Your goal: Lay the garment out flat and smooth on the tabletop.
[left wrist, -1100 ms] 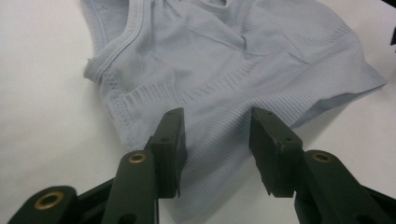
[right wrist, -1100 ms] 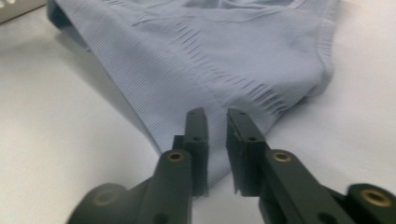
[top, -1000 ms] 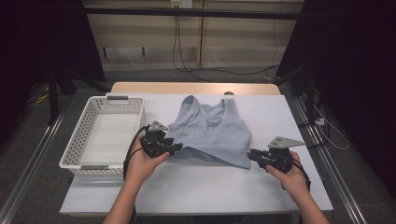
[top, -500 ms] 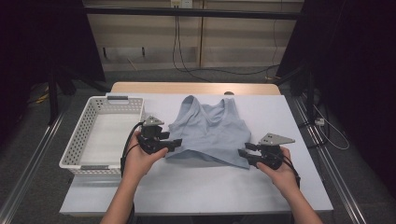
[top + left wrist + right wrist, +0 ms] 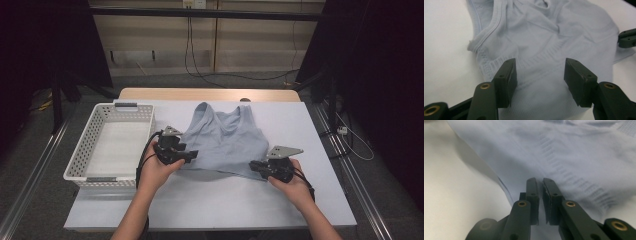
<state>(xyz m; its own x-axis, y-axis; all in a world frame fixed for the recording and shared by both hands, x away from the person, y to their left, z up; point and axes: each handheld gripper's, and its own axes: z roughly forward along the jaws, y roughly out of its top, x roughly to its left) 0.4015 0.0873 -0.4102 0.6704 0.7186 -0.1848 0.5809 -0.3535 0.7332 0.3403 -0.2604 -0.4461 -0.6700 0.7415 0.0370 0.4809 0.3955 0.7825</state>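
Note:
A light blue tank top (image 5: pixel 225 142) lies flat on the white table (image 5: pixel 210 205), straps toward the far side. My left gripper (image 5: pixel 192 156) sits at the garment's left hem corner. Its jaws (image 5: pixel 540 67) stand apart over the ribbed hem of the tank top (image 5: pixel 544 37) and have just been closing a little, pressing on nothing. My right gripper (image 5: pixel 254 165) is at the right hem corner. Its jaws (image 5: pixel 540 181) have just closed and pinch the hem edge of the tank top (image 5: pixel 574 150). The right gripper (image 5: pixel 626 37) also shows across the fabric.
A white plastic basket (image 5: pixel 85 150) stands on the table's left side, close beside my left hand. Bare white table surface lies in front of the garment and to its right. A wooden edge (image 5: pixel 210 94) runs along the far side.
The right gripper has slid left to the hem's right corner and its jaws have come together on the fabric. The left gripper has stayed at the left corner.

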